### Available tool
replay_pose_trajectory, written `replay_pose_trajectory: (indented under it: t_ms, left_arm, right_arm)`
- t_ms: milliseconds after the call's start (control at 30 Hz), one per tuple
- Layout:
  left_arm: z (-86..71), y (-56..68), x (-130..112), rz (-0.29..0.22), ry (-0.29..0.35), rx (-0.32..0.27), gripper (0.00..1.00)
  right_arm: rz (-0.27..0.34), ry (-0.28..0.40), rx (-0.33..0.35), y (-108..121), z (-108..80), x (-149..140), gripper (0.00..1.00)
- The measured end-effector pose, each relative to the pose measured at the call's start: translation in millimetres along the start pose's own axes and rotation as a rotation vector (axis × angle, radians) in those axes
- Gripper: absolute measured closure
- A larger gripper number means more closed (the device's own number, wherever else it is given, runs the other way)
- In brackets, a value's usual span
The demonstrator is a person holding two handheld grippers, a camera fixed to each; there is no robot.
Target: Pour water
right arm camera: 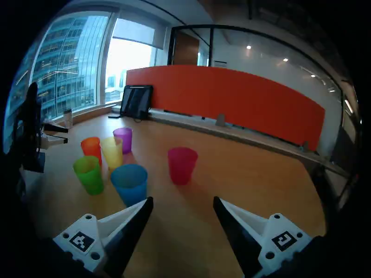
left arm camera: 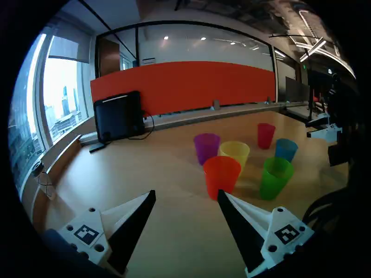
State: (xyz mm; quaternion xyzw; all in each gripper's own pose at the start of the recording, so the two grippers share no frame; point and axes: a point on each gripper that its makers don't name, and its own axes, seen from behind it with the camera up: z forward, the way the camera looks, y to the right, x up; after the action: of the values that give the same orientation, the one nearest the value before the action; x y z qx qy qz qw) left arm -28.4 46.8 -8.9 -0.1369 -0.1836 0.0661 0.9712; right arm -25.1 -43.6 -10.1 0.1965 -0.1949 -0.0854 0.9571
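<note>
Six upright cups (left arm camera: 234, 153) ahead of left gripper (left arm camera: 185, 192) and right gripper (right arm camera: 182, 199) (both spread, empty).

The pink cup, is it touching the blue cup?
No, the pink cup stands by itself, with bare table between it and the blue cup.

Six plastic cups (left arm camera: 221, 178) stand upright, clustered on the wooden table (left arm camera: 162, 162), the pink cup (right arm camera: 182, 164) slightly apart.

1. Bare surface (left arm camera: 139, 180) lies open left of the cup cluster (left arm camera: 234, 153), toward the monitor (left arm camera: 118, 116).
2. The orange cup (left arm camera: 221, 176) fronts that cluster; its inner gaps seem narrow, though the fisheye distorts.
3. The pink cup (right arm camera: 182, 164) stands apart, passable all round.
</note>
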Motion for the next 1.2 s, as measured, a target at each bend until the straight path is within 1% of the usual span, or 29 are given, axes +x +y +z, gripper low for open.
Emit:
replay_pose_trajectory:
  t_ms: [200, 400, 533, 633, 800, 900, 1000, 1100, 1200]
  left_arm:
    - [-0.2, -8.5, 17, -0.029, 0.076, 0.054, 0.01]
    - [-4.9, -20.3, 38, -0.051, 0.159, 0.119, 0.01]
    - [-7.1, -22.9, 49, -0.074, 0.206, 0.145, 0.01]
    - [-9.2, -24.6, 54, -0.088, 0.229, 0.161, 0.01]
    - [-12.5, -27.6, 60, -0.103, 0.268, 0.187, 0.01]
    - [-14.2, -27.7, 62, -0.115, 0.289, 0.193, 0.01]
    - [-15.4, -28.3, 64, -0.131, 0.308, 0.199, 0.01]
    - [-16.9, -28.7, 68, -0.139, 0.329, 0.201, 0.01]
    - [-18.1, -29.3, 71, -0.137, 0.344, 0.210, 0.01]
  right_arm:
    - [0.040, 0.090, -0.093, 16, -3.5, 25, 0.00]
    - [0.070, 0.183, -0.199, 35, -9.8, 47, 0.00]
    - [0.089, 0.240, -0.264, 44, -13.8, 56, 0.00]
    - [0.109, 0.276, -0.295, 46, -16.5, 61, 0.00]
    - [0.142, 0.338, -0.328, 46, -23.3, 68, 0.00]
    - [0.157, 0.371, -0.354, 50, -29.1, 72, 0.00]
    - [0.166, 0.402, -0.386, 56, -35.4, 75, 0.00]
    - [0.167, 0.432, -0.403, 57, -41.0, 79, 0.00]
    - [0.164, 0.447, -0.409, 55, -45.1, 80, 0.00]
